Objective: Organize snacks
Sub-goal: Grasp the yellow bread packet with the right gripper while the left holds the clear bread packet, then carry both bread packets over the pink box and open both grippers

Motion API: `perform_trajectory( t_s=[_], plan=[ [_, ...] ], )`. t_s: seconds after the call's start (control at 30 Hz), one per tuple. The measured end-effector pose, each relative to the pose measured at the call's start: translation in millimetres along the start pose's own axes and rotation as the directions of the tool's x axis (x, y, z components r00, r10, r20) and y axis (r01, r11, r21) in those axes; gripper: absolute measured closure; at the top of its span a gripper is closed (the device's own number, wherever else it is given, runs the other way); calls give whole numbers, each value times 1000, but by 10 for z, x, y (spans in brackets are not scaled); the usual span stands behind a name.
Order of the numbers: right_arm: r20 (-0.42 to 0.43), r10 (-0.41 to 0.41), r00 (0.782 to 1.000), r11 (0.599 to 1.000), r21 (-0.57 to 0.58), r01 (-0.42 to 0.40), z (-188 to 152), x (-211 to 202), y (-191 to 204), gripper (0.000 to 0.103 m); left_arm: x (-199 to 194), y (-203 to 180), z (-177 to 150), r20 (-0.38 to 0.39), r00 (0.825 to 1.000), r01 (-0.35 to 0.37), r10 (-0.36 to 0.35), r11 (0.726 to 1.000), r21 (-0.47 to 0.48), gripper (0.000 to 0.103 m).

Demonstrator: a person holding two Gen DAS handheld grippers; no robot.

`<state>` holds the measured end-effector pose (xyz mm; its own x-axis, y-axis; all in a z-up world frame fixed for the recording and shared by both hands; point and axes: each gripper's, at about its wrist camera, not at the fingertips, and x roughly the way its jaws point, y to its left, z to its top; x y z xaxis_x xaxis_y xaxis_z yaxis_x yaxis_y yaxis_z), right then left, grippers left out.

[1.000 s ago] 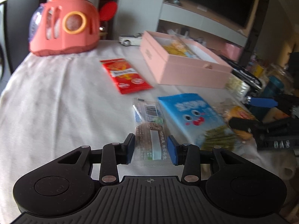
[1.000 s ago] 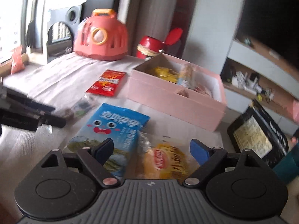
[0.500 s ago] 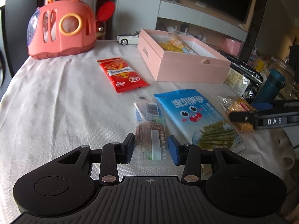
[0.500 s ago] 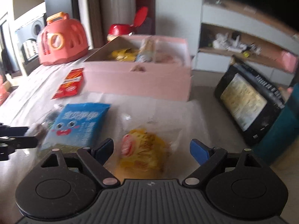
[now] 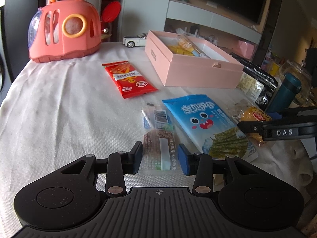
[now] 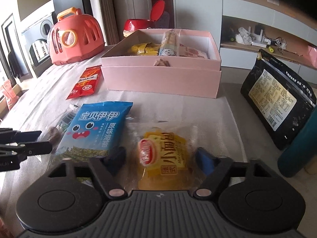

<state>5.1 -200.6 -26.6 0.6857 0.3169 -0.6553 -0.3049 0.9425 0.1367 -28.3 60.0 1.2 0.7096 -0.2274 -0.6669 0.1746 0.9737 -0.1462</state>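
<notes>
- The yellow cake packet (image 6: 164,158) lay on the white tablecloth (image 5: 59,109), just right of the blue seaweed packet (image 6: 95,130) and in front of the pink box (image 6: 160,77).
- Against the frames a second back, the right wrist view had swung so that the pink box faced it squarely, and the yellow cake packet sat centred between the fingers rather than off to one side.
- The right gripper (image 6: 161,159) had just been closing: its jaws stood clearly narrower than half a second before, with the yellow cake packet between them. The blue pads sat at the clear wrapper's edges; whether they already pressed on it I could not tell.
- The left gripper (image 5: 159,157) kept its place. Its jaws stood part open, one on each side of the brown biscuit packet (image 5: 159,142), the left pad at the wrapper's edge, the right just clear of it.
- The red snack packet (image 5: 128,78) lay flat between the brown biscuit packet and the orange toy carrier (image 5: 63,27).
- The pink box was open, with yellow and pale packets inside.
</notes>
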Motion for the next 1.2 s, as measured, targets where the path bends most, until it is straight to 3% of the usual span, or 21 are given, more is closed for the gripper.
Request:
perform_trajectory(
  t_s=[0.1,0.4,0.53,0.63,0.77,0.83,0.97,1.13,1.2],
  plan=[
    [6,-11,1000,998,-60,11,28,-61,82,46,-23,-93,33,-19,1000,-24,24,999,25,61],
    [140,23,990,993,-120,-6,208,-565,148,49,-347,-312,127,65,998,-27,21,995,94,64],
    [174,36,984,996,-86,-21,322,-714,63,49,-494,-307,220,113,992,53,-59,997,60,64],
    [211,56,976,995,-89,-38,508,-847,18,49,-668,-270,507,196,973,119,-122,993,27,64],
    [307,71,949,996,-81,-48,920,-1099,-84,49,-766,-292,1128,351,930,105,-107,994,24,64],
    [357,70,932,997,-60,-52,1152,-1200,-161,49,-642,-322,1439,373,922,109,-103,994,6,64],
    [425,24,905,1000,-18,-18,1475,-1281,-307,49,-135,-419,1907,323,936,171,-141,983,-65,64],
    [427,-20,904,1000,-7,26,1585,-1164,-412,49,554,-601,2289,269,925,319,-267,932,-172,62],
    [412,-25,911,1000,3,26,1602,-1070,-453,49,950,-663,2293,210,945,299,-252,925,-235,63]
  ],
)
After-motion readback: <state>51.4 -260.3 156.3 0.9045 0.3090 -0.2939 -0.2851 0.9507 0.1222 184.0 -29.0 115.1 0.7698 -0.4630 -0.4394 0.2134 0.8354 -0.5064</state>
